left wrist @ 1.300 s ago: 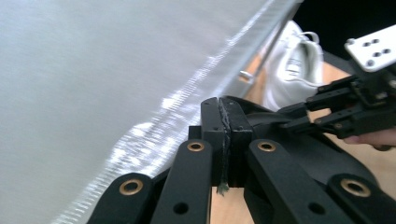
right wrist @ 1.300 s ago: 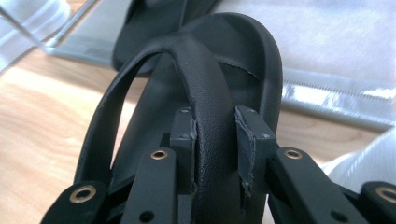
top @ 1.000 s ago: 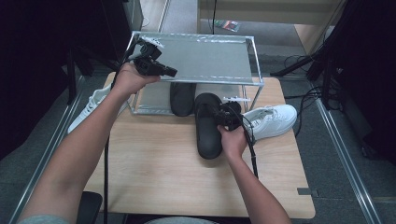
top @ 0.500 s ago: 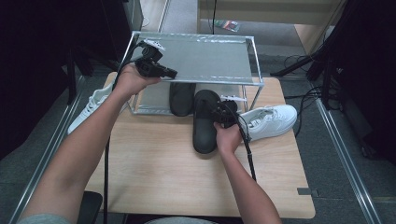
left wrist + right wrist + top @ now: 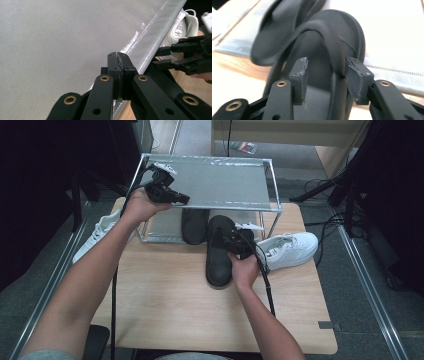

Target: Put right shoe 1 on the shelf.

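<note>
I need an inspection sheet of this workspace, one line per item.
Surface: wooden table, bare in front.
Job's things: black slipper half under the rack; second slipper inside.
Clutter: white sneakers, right and left.
Grippers: left tool shut on the rack's top sheet edge; right tool just opening, straddling the slipper strap.
Cables: one trails from each tool.
Surroundings: dark floor, more cables.

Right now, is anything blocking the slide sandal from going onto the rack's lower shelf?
Nothing visible blocks it. The sandal points its toe into the shelf beside the other sandal, with free space to its right.
</note>
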Demonstrator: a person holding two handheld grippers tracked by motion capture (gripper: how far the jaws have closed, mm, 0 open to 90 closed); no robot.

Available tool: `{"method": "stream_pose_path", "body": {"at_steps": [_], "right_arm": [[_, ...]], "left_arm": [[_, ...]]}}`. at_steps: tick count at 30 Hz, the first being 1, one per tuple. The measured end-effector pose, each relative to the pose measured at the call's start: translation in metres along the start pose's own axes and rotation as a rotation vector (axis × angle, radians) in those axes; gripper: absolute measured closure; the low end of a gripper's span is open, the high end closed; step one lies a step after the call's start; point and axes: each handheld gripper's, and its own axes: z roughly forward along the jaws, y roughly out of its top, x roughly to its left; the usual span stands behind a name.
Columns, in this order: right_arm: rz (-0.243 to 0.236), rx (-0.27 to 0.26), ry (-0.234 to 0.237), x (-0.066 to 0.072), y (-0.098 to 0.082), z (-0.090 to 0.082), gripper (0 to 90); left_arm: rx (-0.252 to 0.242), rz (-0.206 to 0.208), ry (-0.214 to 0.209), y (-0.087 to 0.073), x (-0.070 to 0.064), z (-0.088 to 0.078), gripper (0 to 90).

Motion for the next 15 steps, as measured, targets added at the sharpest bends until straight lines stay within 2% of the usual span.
{"method": "stream_pose_path", "body": {"at_steps": [3, 8, 11, 12, 15], "right_arm": [[-0.014, 0.001, 0.042, 0.002, 0.000, -0.011, 59.7], [-0.045, 0.019, 0.140, 0.006, -0.012, -0.035, 73.4], [-0.058, 0.023, 0.163, 0.007, -0.018, -0.042, 78.1], [-0.077, 0.038, 0.202, 0.007, -0.027, -0.050, 83.2], [-0.110, 0.044, 0.238, 0.008, -0.038, -0.056, 87.8]], "left_arm": [[0.001, 0.002, 0.003, 0.000, 0.000, 0.000, 90.0], [0.005, -0.003, 0.000, 0.000, 0.001, 0.000, 90.0], [0.007, -0.006, -0.004, 0.000, 0.001, 0.000, 90.0], [0.005, -0.009, -0.008, 0.000, 0.002, 0.000, 90.0], [0.006, -0.007, -0.006, 0.000, 0.002, 0.000, 90.0]]}}
